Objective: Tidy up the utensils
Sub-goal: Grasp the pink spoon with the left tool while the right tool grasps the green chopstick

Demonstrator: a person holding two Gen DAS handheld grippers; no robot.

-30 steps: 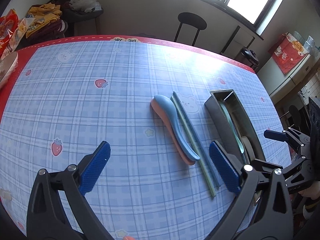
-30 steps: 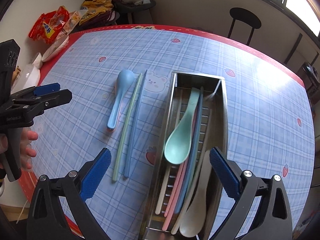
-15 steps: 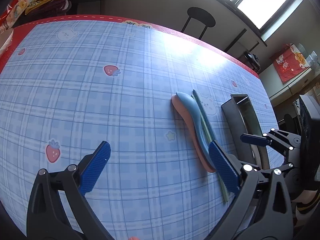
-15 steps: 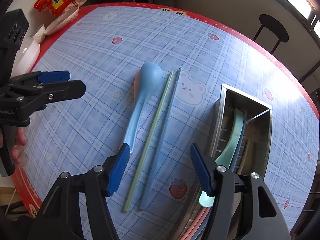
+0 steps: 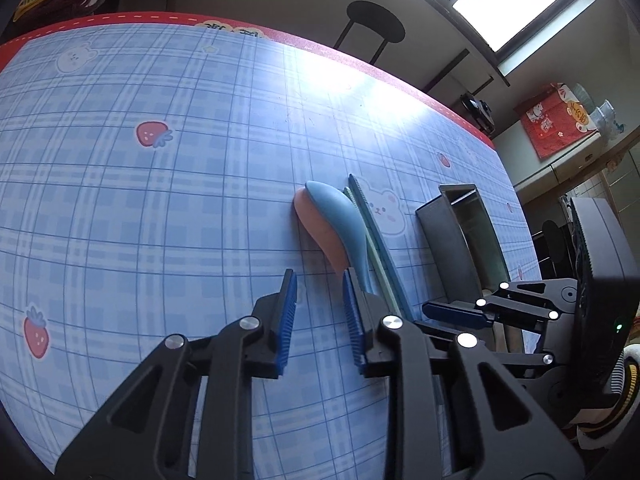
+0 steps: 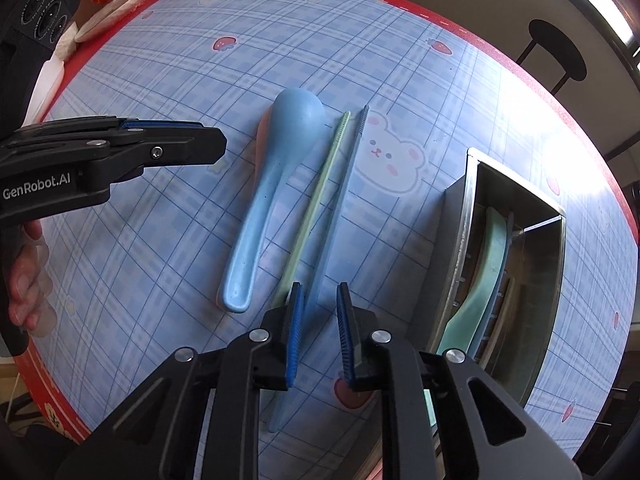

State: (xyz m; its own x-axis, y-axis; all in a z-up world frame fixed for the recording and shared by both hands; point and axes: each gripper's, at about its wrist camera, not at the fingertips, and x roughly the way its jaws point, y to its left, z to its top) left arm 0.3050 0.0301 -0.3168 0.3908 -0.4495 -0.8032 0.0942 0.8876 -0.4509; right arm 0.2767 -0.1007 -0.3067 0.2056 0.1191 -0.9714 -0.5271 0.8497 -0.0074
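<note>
Metal tray (image 6: 456, 240) holds green spoon (image 6: 492, 248); left claw (image 5: 318, 280), right claw (image 6: 318, 292) just narrowed, gripping nothing.

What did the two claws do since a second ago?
Both claws dropped toward the table and their jaws have just been closing. The right claw slid left from over the metal tray and now straddles the blue chopstick; no firm pinch shows. The left claw is narrowed on nothing beside the blue spoon. The utensils stayed put.
</note>
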